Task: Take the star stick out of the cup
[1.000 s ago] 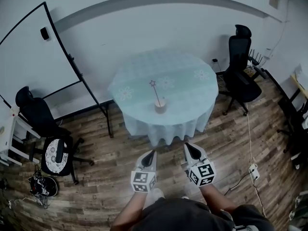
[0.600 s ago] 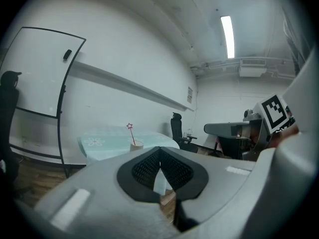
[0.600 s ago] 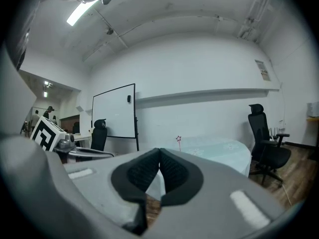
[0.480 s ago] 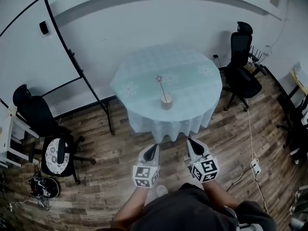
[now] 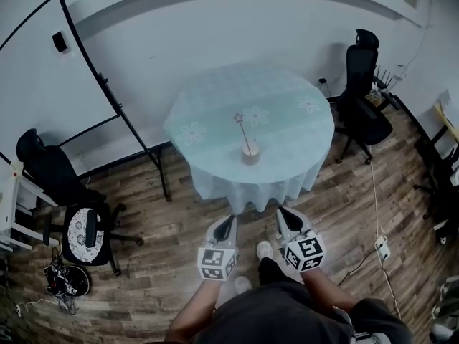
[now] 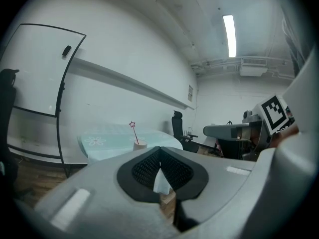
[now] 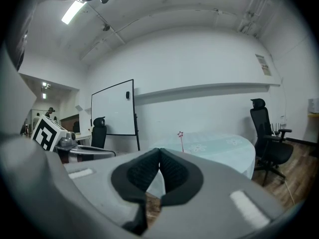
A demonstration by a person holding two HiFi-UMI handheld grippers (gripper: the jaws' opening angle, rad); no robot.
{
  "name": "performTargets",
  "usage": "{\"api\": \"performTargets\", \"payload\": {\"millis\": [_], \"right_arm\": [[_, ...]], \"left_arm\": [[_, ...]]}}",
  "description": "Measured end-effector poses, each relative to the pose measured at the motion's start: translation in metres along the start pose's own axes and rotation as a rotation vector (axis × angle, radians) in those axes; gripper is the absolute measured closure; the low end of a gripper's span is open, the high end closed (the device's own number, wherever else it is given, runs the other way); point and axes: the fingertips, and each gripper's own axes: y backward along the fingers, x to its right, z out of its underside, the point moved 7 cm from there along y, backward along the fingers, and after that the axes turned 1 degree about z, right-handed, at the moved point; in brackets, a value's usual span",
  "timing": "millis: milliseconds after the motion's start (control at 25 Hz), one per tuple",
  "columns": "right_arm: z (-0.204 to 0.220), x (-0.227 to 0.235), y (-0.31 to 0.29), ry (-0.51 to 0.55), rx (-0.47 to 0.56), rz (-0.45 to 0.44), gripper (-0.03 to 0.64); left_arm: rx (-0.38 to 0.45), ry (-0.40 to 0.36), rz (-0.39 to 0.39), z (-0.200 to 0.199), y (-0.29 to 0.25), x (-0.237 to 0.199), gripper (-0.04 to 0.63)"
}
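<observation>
A small tan cup [image 5: 250, 155] stands near the front edge of a round table [image 5: 287, 135] covered in pale blue cloth. The thin star stick [image 5: 244, 133] leans up and to the left out of the cup, its star on top. My left gripper [image 5: 228, 221] and right gripper [image 5: 281, 211] hang over the wooden floor short of the table, both shut with nothing held. In the left gripper view the star stick [image 6: 135, 134] and cup [image 6: 140, 144] show far off above the left gripper [image 6: 160, 148]. From the right gripper [image 7: 159, 151] the star stick [image 7: 182, 143] shows, but its cup is hidden.
A whiteboard on a stand [image 5: 64, 84] is left of the table. A black office chair [image 5: 362, 99] stands at the right and another [image 5: 50, 170] at the left, beside a seat with a patterned cushion [image 5: 84, 228]. A power strip and cable [image 5: 380, 249] lie on the floor.
The person has stepped a little toward the table, and a shoe now shows between the grippers. Both grippers stay shut and in the same pose.
</observation>
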Motion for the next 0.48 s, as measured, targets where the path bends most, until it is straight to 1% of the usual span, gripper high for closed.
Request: {"api": "performTargets", "payload": {"millis": [120,320,480], "right_arm": [[-0.001,0.006,-0.016,-0.009,-0.002,-0.014,0.614],[0.001,0.021,-0.044,-0.031,-0.012,-0.017,0.612],[-0.005,0.039,-0.061,-0.025,-0.019,-0.036,0.613]], "left_arm": [[-0.009,0.005,-0.017,-0.003,-0.010,-0.009,0.591],[-0.049,0.005,-0.040,0.000,-0.033,-0.025,0.591],[-0.051,0.010,-0.051,-0.007,-0.059,-0.029,0.591]]}}
